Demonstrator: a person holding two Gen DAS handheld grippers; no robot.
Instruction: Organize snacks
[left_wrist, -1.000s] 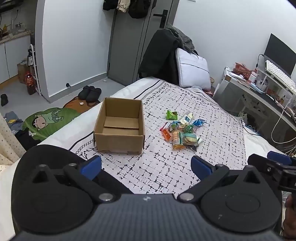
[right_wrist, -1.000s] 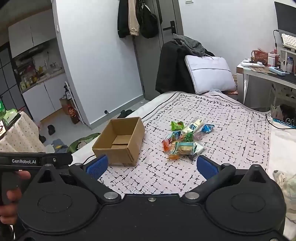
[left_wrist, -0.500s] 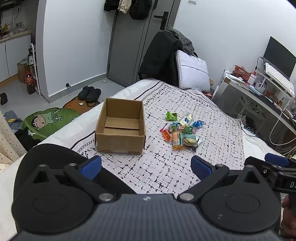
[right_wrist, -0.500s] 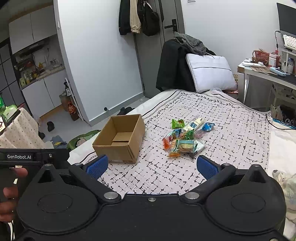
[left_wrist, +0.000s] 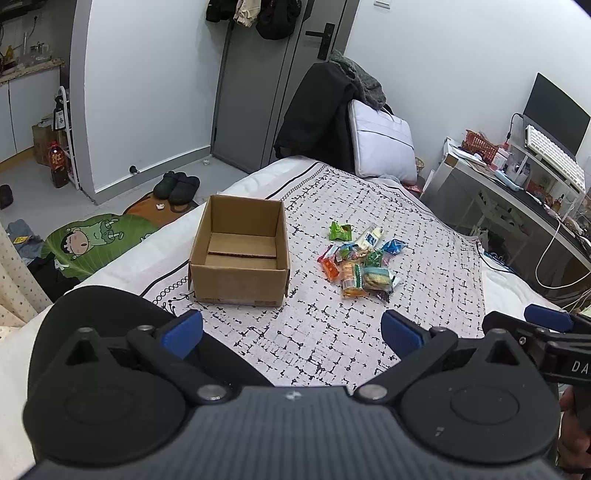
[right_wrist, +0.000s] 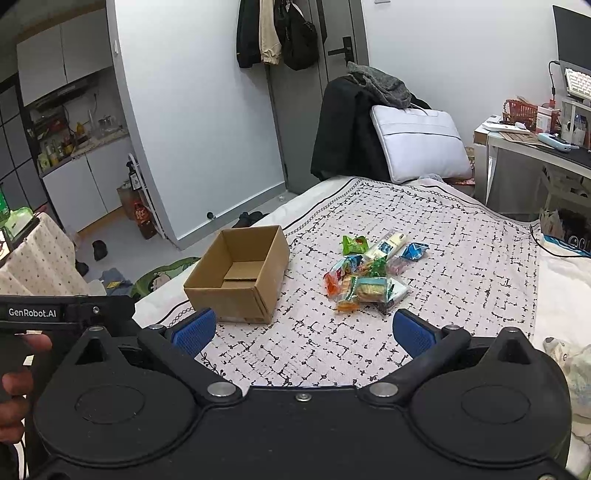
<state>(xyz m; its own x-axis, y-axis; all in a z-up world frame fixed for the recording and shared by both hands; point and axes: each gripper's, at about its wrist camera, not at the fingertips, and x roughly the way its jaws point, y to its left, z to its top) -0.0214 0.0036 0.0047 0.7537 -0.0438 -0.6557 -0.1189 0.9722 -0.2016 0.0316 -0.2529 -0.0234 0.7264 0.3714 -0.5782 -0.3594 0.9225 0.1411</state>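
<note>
An open, empty cardboard box (left_wrist: 240, 254) (right_wrist: 240, 273) stands on the patterned bedspread (left_wrist: 332, 332). To its right lies a pile of several colourful snack packets (left_wrist: 360, 260) (right_wrist: 369, 275). My left gripper (left_wrist: 291, 334) is open and empty, held above the near part of the bed, well short of the box. My right gripper (right_wrist: 301, 332) is open and empty too, held back from the snacks. The right gripper's blue tip shows at the right edge of the left wrist view (left_wrist: 546, 319).
A pillow (left_wrist: 384, 147) and a chair draped with dark clothes (left_wrist: 317, 118) stand at the bed's far end. A cluttered desk (left_wrist: 517, 184) runs along the right. Slippers (left_wrist: 177, 184) and a green mat (left_wrist: 92, 240) lie on the floor at the left.
Both grippers have shifted slightly; the box and snacks sit a little higher in the views. Nothing was grasped; both stay open.
</note>
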